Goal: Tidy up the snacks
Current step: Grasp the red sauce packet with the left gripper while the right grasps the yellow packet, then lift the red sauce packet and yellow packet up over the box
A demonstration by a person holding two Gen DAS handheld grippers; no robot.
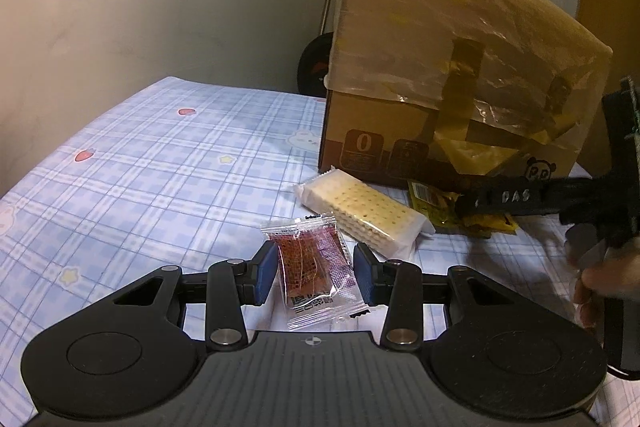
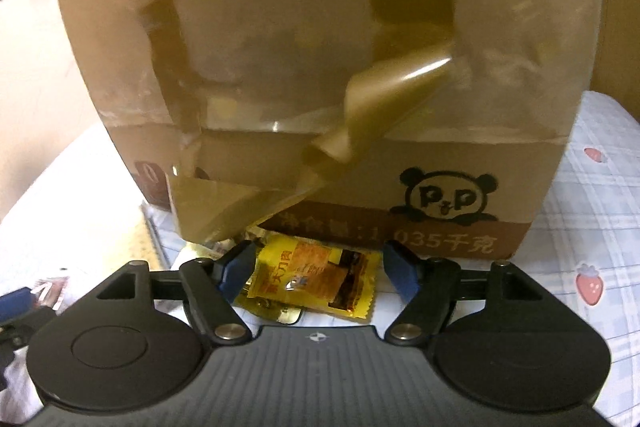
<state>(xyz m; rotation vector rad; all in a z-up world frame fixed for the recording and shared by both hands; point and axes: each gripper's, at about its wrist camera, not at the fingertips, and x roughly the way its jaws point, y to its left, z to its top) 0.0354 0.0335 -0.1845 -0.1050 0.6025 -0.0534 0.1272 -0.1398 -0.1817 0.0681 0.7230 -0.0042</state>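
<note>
Sorting barely begun: left claw [image 1: 315, 275] straddles the red packet [image 1: 316, 267], unclamped; right claw [image 2: 318, 269] released over yellow packets [image 2: 316, 277]; crackers [image 1: 364, 215] remain.

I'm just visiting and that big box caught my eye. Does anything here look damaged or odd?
Yes. The cardboard box has brown packing tape peeled loose and curling off its front, hanging over the yellow snack packets.
</note>
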